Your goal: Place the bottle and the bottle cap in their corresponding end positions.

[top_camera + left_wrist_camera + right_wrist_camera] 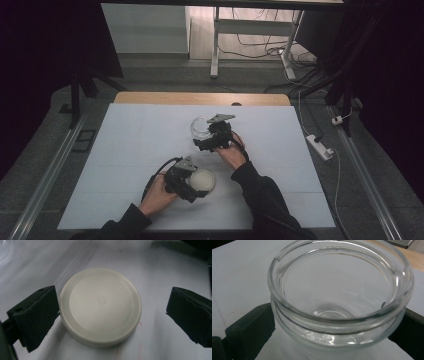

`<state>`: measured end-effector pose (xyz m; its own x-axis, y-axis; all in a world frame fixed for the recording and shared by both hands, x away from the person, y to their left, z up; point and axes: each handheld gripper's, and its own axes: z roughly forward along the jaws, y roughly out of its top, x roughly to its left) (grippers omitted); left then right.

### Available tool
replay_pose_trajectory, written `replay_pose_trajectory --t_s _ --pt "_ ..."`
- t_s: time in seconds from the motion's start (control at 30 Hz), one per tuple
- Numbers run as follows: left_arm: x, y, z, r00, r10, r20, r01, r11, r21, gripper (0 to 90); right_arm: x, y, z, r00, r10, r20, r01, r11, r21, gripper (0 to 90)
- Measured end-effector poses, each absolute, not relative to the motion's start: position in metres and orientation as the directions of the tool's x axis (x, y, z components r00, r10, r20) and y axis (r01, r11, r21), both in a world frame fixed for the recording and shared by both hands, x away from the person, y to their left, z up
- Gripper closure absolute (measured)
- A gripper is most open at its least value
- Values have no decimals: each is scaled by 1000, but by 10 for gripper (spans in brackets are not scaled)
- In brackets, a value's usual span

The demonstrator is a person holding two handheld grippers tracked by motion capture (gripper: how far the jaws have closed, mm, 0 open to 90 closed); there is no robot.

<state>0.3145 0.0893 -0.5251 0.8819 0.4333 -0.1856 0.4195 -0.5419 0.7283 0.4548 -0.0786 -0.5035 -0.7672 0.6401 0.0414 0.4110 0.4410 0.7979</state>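
Observation:
A round cream-white lid [204,179] [100,306] lies flat on the white table cover, near the front. My left gripper [199,186] [112,315] is open around it: one jaw is at the lid's rim and the other stands well apart. Farther back, a clear, empty glass jar [199,127] [339,290] stands upright with its mouth open. My right gripper [206,137] [337,340] is shut on the jar, a jaw pressed against each side below the rim.
The white cover [130,150] spans the table, with a strip of bare wood [200,98] at the far edge. A power strip [320,146] and cables lie on the floor to the right. White desk legs [215,45] stand beyond the table.

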Motion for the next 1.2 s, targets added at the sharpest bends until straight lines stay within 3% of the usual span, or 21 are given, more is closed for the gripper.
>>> replay_pose_trajectory --t_s 0.53,0.8,1.2 --pt "311 121 -514 855 464 -232 466 -490 737 0 436 -90 -496 -763 646 29 410 448 794 0" --pt "307 132 -511 847 475 -241 478 -480 735 0 421 -89 -496 -772 635 -17 400 507 764 0" --pt "295 143 -512 842 485 -237 486 -491 723 0 397 -92 -490 -809 588 18 384 504 774 0"
